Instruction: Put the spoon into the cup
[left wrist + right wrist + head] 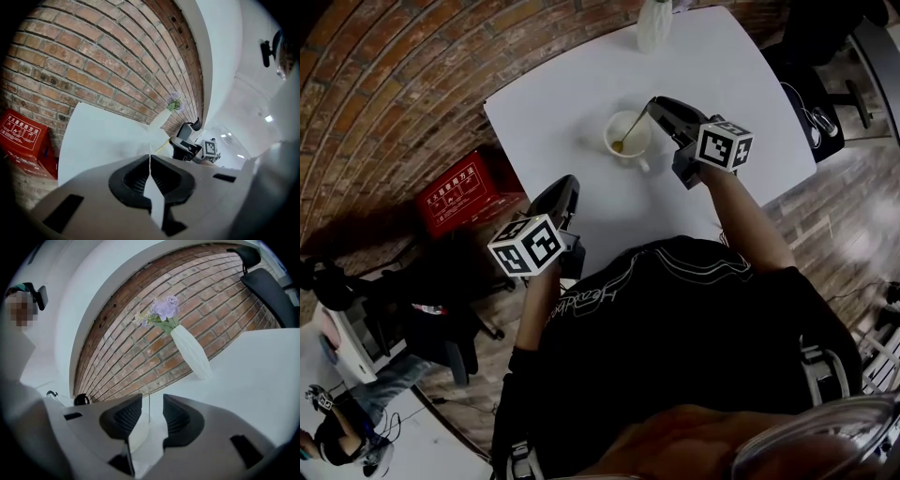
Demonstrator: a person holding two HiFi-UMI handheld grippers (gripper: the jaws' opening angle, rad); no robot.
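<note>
Head view gives us the white table (572, 103); our left gripper (565, 187) hangs over its edge, jaws pressed together on nothing. Just ahead of our right gripper (659, 105) sits the cup (609, 142), the spoon (635, 125) leaning inside, its handle free between those parted jaws

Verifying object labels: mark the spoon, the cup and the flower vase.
spoon (636, 124): head view, middle of the thin handle sticking out of the cup.
cup (623, 156): head view, near outer wall below the rim.
flower vase (191, 352): right gripper view, middle of the white body.
</note>
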